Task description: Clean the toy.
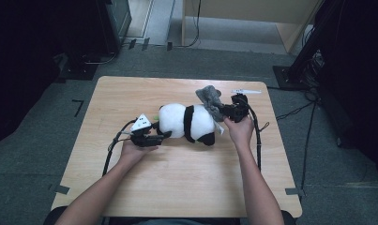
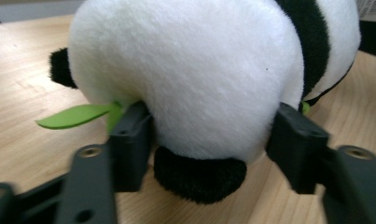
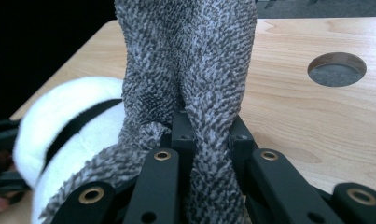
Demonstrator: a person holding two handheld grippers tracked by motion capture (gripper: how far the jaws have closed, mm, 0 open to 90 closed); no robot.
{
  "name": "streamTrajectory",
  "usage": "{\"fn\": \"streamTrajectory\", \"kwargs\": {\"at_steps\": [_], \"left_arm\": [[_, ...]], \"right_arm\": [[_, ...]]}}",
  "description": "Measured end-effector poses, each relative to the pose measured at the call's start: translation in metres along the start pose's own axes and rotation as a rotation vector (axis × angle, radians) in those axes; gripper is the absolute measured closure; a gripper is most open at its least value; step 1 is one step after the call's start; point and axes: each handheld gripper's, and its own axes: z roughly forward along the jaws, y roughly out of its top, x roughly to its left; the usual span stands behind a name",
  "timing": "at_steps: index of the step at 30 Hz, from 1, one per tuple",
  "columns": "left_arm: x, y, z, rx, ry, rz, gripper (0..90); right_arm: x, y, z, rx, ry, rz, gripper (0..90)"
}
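A black-and-white panda plush [image 1: 184,122] lies on its side in the middle of the wooden table [image 1: 177,187]. My left gripper [image 1: 164,135] is at its left end. In the left gripper view the jaws stand on both sides of the white rounded body [image 2: 190,70] and press into the fur, just above a black paw [image 2: 199,179]. A green felt leaf [image 2: 73,116] sticks out beside the left jaw. My right gripper [image 1: 224,112] is at the plush's right end, shut on a grey fuzzy cloth [image 1: 209,97]. That cloth [image 3: 185,56] rises from between the jaws [image 3: 206,135] and drapes onto the plush [image 3: 59,121].
A small white object [image 1: 246,91] lies near the table's far right edge. A round hole [image 3: 337,69] is cut in the tabletop beyond the right gripper. Black cables [image 1: 258,136] trail from both grippers across the table. Dark equipment stands on the floor around it.
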Motion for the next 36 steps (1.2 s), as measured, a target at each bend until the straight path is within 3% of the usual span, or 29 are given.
{"fn": "streamTrajectory", "kwargs": {"at_steps": [1, 4, 5, 6, 7, 9, 10, 11, 12, 13, 14, 15, 17, 18, 20, 21, 22, 24, 25, 28, 30, 32, 33, 36], "left_arm": [[-0.002, 0.003, -0.002, 0.01, 0.007, -0.012, 52.0], [-0.004, 0.009, -0.004, 0.043, 0.003, -0.039, 59.3], [-0.004, 0.009, -0.004, 0.043, 0.003, -0.039, 60.5], [-0.006, 0.014, -0.005, 0.056, -0.004, -0.072, 61.2], [-0.006, 0.014, -0.005, 0.056, -0.004, -0.072, 61.7], [-0.007, 0.023, -0.01, 0.053, -0.006, -0.114, 63.1], [-0.007, 0.023, -0.01, 0.053, -0.006, -0.114, 63.6], [-0.008, 0.026, -0.012, 0.052, -0.009, -0.132, 63.9], [-0.008, 0.029, -0.014, 0.05, -0.007, -0.151, 64.1], [-0.009, 0.031, -0.016, 0.053, -0.005, -0.164, 64.1], [-0.011, 0.035, -0.021, 0.058, 0.004, -0.176, 64.1], [-0.011, 0.035, -0.021, 0.058, 0.004, -0.176, 64.1], [-0.013, 0.037, -0.023, 0.07, 0.018, -0.181, 63.8], [-0.015, 0.037, -0.024, 0.07, 0.023, -0.187, 63.2], [-0.016, 0.036, -0.024, 0.073, 0.03, -0.186, 62.9], [-0.017, 0.034, -0.024, 0.066, 0.031, -0.184, 62.6], [-0.017, 0.034, -0.024, 0.066, 0.031, -0.184, 62.4], [-0.017, 0.032, -0.024, 0.064, 0.03, -0.188, 62.3], [-0.017, 0.032, -0.024, 0.064, 0.03, -0.188, 62.2], [-0.019, 0.033, -0.023, 0.074, 0.031, -0.201, 62.5], [-0.019, 0.032, -0.022, 0.083, 0.025, -0.209, 62.8], [-0.02, 0.032, -0.021, 0.087, 0.023, -0.205, 63.2], [-0.02, 0.032, -0.021, 0.09, 0.023, -0.196, 63.2], [-0.02, 0.032, -0.021, 0.092, 0.023, -0.187, 63.4]], "right_arm": [[0.002, 0.002, -0.005, -0.01, 0.002, 0.004, 79.3], [0.011, 0.006, -0.016, -0.037, 0.008, -0.009, 79.3], [0.015, 0.008, -0.021, -0.047, 0.015, -0.022, 79.2], [0.021, 0.009, -0.024, -0.055, 0.029, -0.03, 79.2], [0.027, 0.01, -0.028, -0.065, 0.045, -0.041, 79.2], [0.042, 0.012, -0.032, -0.078, 0.073, -0.072, 79.2], [0.042, 0.012, -0.032, -0.078, 0.073, -0.072, 79.2], [0.058, 0.014, -0.034, -0.08, 0.099, -0.106, 79.2], [0.067, 0.015, -0.034, -0.076, 0.113, -0.122, 79.2], [0.067, 0.015, -0.034, -0.076, 0.113, -0.122, 79.2], [0.085, 0.015, -0.034, -0.078, 0.156, -0.148, 79.2], [0.085, 0.015, -0.034, -0.078, 0.156, -0.148, 79.2], [0.103, 0.013, -0.031, -0.076, 0.204, -0.168, 79.1], [0.12, 0.007, -0.024, -0.057, 0.246, -0.172, 79.0], [0.127, 0.003, -0.018, -0.043, 0.265, -0.168, 79.0], [0.138, -0.006, -0.004, -0.009, 0.283, -0.174, 78.9], [0.138, -0.006, -0.004, -0.009, 0.283, -0.174, 78.9], [0.143, -0.02, 0.02, 0.057, 0.288, -0.15, 78.9], [0.143, -0.02, 0.02, 0.057, 0.288, -0.15, 78.9], [0.14, -0.037, 0.042, 0.105, 0.281, -0.148, 78.6], [0.139, -0.039, 0.042, 0.095, 0.271, -0.157, 78.6], [0.141, -0.039, 0.039, 0.107, 0.221, -0.231, 78.5], [0.141, -0.039, 0.038, 0.107, 0.212, -0.244, 78.5], [0.138, -0.038, 0.036, 0.109, 0.208, -0.242, 78.3]]}}
